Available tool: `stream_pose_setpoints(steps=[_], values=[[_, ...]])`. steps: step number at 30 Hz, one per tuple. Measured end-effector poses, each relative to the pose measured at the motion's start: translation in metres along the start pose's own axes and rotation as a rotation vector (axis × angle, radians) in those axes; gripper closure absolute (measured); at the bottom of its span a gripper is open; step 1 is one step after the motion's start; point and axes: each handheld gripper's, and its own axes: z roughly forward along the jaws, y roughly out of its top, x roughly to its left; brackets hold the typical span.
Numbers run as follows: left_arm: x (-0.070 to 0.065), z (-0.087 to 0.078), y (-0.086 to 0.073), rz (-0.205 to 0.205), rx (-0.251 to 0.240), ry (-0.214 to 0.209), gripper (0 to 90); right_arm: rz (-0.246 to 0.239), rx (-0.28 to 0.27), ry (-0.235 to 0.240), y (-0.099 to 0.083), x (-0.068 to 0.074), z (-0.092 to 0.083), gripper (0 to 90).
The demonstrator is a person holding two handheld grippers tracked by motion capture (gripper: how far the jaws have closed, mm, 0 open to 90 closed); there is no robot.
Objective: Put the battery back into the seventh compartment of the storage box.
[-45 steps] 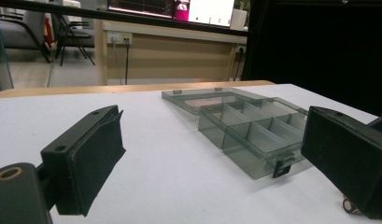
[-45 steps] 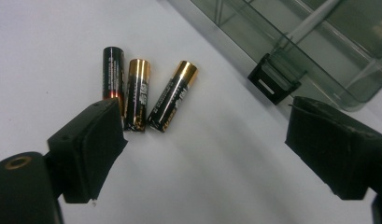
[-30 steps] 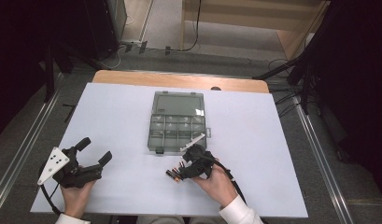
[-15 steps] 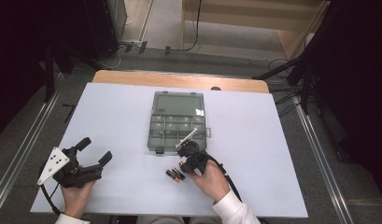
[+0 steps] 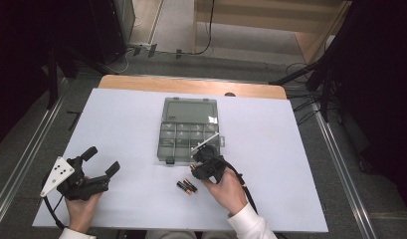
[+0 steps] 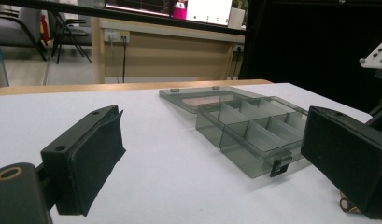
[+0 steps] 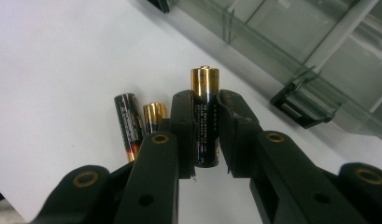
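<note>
Right claw (image 5: 197,167) has come up and fwd since a sec ago, off the surface (image 5: 290,164) toward the organizer box (image 5: 188,130), leaving two batteries (image 5: 187,186) lying behind it where before they were under the hand. Right hand (image 5: 227,189) comes in from 6 o'clock, claw tip now just at the box's near edge, approx 5 o'clock of the box centre.

Right gripper view: claw (image 7: 206,135) clamped on one battery (image 7: 205,112), pinched mid-body, long axis running straight along the jaws, gold cap end pointing away from the hand toward the box wall (image 7: 291,70). Black end sits down betw the fingers (image 7: 181,130). The other two batteries (image 7: 139,122) lie side by side on the white surface (image 7: 53,70) at approx 9 o'clock of the held one, touching or nearly so, roughly parallel; one shows its gold end far, the other its black end far. Box latch (image 7: 304,108) at 3 o'clock of the held cell.

Left claw (image 5: 102,163) rests low at the near-left of the surface, jaws wide apart, nothing betw them, left hand (image 5: 81,209) underneath. Left gripper view: pads (image 6: 93,163) spread, box (image 6: 254,135) with lid (image 6: 202,97) laid open flat at 12 o'clock, compartments look empty from here.
</note>
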Motion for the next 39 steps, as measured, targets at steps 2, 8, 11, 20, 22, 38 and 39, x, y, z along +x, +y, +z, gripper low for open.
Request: stream_pose_setpoints(steps=[2, 8, 11, 20, 22, 38, 39], values=[[0.0, 0.0, 0.0, -0.004, 0.001, 0.0, 5.6, 0.009, -0.018, 0.005, 0.002, -0.001, -0.003, 77.9], [0.001, 0.0, 0.0, -0.007, 0.001, -0.002, 5.6, 0.038, -0.073, 0.017, 0.008, -0.004, -0.009, 78.0], [0.001, 0.0, 0.0, -0.014, -0.001, -0.002, 5.6, 0.064, -0.098, 0.021, 0.015, -0.008, -0.012, 77.9], [0.002, 0.0, 0.0, -0.024, -0.006, -0.003, 5.6, 0.174, -0.184, 0.065, 0.027, -0.021, -0.012, 78.0], [0.002, 0.0, 0.0, -0.025, -0.006, -0.003, 5.6, 0.218, -0.221, 0.079, 0.027, -0.026, -0.012, 77.9], [0.004, -0.001, -0.001, -0.038, -0.009, -0.009, 5.6, 0.518, -0.345, 0.27, 0.01, -0.062, 0.003, 35.9], [0.004, 0.0, -0.001, -0.041, -0.011, -0.009, 5.6, 0.518, -0.345, 0.27, 0.01, -0.062, 0.003, 35.9]])
